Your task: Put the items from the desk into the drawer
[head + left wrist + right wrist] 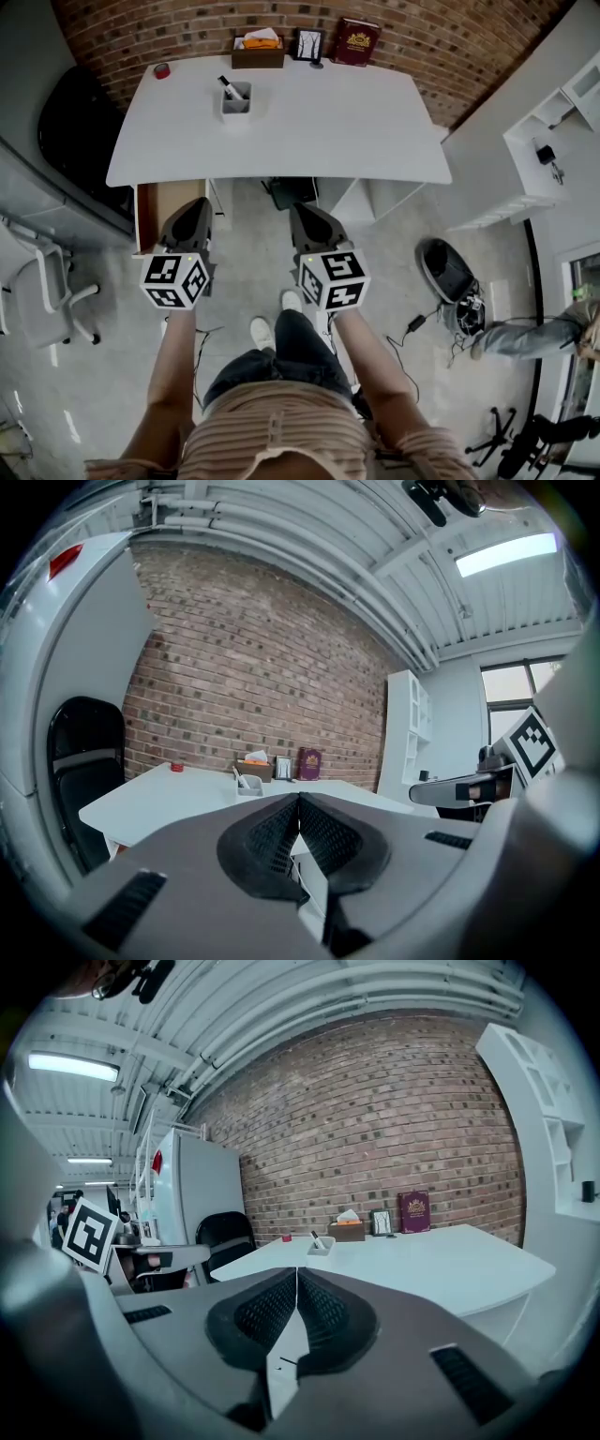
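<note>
Jaws of both grippers are shut tip to tip with nothing between them: we see the left gripper (pixel 298 803) and the right gripper (pixel 297 1279) each closed on air, side by side short of the bench (pixel 309 141). We find the drawer (pixel 155 211) open under the bench's left end, just beside the left gripper. The items stand well apart from both grippers. A cup (pixel 236 103) holding a marker (pixel 230 87) sits left of centre. A box (pixel 258 52), a frame (pixel 309 44) and a book (pixel 356 42) line the far edge by the brick wall. A small red thing (pixel 162 70), too small to identify, lies at the far left corner. We judge the cup light and rigid, best pinched across one wall at the rim and kept upright so that the marker does not slide out. The book looks stiff and the heaviest; we would take it across its thickness near the middle. The frame is probably fragile and smooth: grip its edges, gently. The box seems light, and likely too broad unless taken by one wall.
</note>
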`<state>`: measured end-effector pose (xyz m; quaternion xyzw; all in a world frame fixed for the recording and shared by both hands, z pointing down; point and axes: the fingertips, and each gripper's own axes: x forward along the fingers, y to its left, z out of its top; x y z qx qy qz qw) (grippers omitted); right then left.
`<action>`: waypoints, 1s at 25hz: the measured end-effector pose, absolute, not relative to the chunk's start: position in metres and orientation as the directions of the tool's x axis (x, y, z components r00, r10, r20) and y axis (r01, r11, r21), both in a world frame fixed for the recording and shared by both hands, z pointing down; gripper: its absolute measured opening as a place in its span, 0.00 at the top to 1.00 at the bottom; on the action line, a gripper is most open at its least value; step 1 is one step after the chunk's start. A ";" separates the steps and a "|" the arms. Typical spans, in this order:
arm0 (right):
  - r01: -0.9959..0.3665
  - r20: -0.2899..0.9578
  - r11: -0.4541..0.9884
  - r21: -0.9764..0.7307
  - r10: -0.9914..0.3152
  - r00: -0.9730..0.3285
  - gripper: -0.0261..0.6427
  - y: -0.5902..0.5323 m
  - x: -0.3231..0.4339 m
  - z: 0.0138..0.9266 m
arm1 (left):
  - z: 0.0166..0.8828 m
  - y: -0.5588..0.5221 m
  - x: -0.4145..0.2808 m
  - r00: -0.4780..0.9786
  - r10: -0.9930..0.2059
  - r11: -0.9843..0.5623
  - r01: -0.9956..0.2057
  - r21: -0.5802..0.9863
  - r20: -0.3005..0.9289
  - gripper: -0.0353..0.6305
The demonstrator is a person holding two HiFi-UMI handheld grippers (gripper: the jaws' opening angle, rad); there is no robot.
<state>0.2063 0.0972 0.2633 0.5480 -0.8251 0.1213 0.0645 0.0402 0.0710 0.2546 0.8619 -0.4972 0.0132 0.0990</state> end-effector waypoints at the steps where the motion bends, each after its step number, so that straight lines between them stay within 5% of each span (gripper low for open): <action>1: -0.921 0.241 0.368 -0.125 -0.889 -0.388 0.94 0.093 0.206 0.263 | 0.253 0.065 0.039 0.504 -0.856 -0.485 -0.860 0.158 0.118 0.93; 25: -0.911 0.282 0.386 -0.145 -0.866 -0.412 0.94 -0.109 0.246 0.285 | 0.285 -0.141 0.054 0.406 -0.884 -0.371 -0.911 0.179 0.234 0.93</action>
